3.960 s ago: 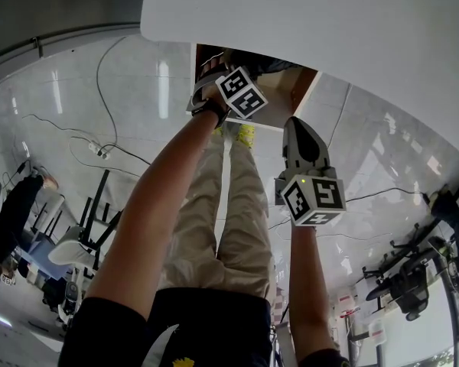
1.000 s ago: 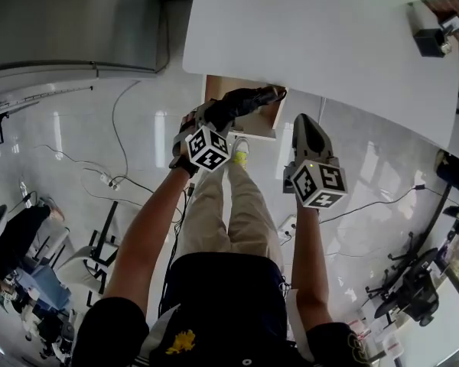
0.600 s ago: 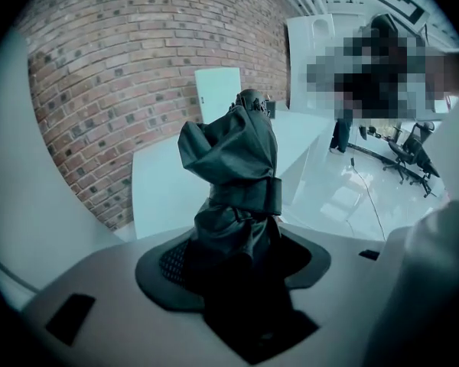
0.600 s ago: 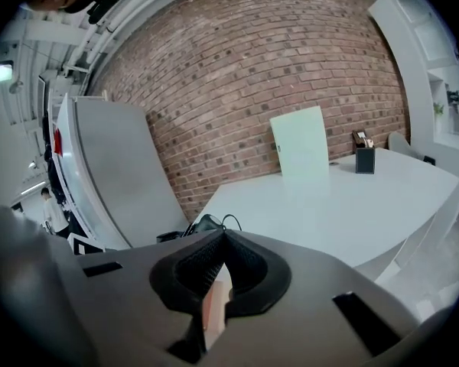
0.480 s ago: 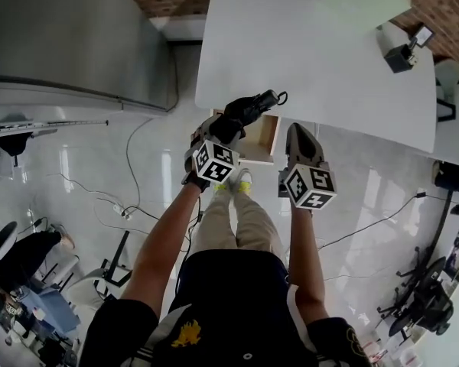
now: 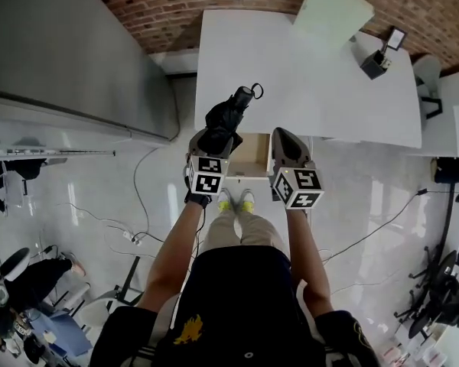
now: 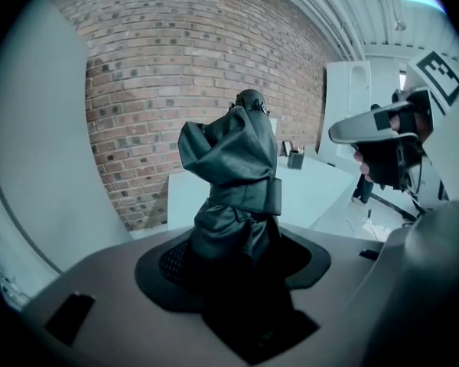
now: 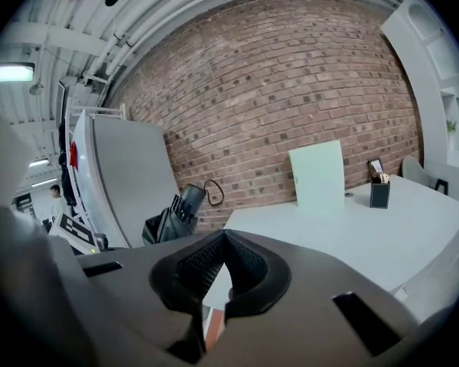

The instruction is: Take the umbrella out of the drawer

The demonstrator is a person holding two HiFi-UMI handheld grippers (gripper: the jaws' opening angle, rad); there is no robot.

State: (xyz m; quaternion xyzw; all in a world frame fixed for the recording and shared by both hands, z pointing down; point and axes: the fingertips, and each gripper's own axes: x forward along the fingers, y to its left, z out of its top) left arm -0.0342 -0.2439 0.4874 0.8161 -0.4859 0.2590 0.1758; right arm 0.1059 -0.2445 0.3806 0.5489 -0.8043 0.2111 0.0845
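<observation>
A folded black umbrella [image 6: 223,119] with a loop strap at its tip stands up out of my left gripper [image 6: 216,138], which is shut around its lower part. In the left gripper view the umbrella [image 7: 236,176] rises between the jaws, its fabric bundled and held by a band. It hangs in the air over the open wooden drawer [image 6: 254,157] under the white table [image 6: 314,60]. My right gripper [image 6: 278,134] is beside it on the right, shut with nothing in it [image 8: 224,237]. The right gripper view shows the umbrella [image 8: 173,211] at left.
On the table's far side stand a pale green board [image 6: 333,10] and a black pen holder [image 6: 375,63]. A brick wall runs behind. A large grey cabinet [image 6: 61,52] stands at left. Cables lie on the glossy floor [image 6: 122,205].
Both grippers have risen. The umbrella has come up out of the drawer with the left gripper. The head view now takes in more of the table and wall.
</observation>
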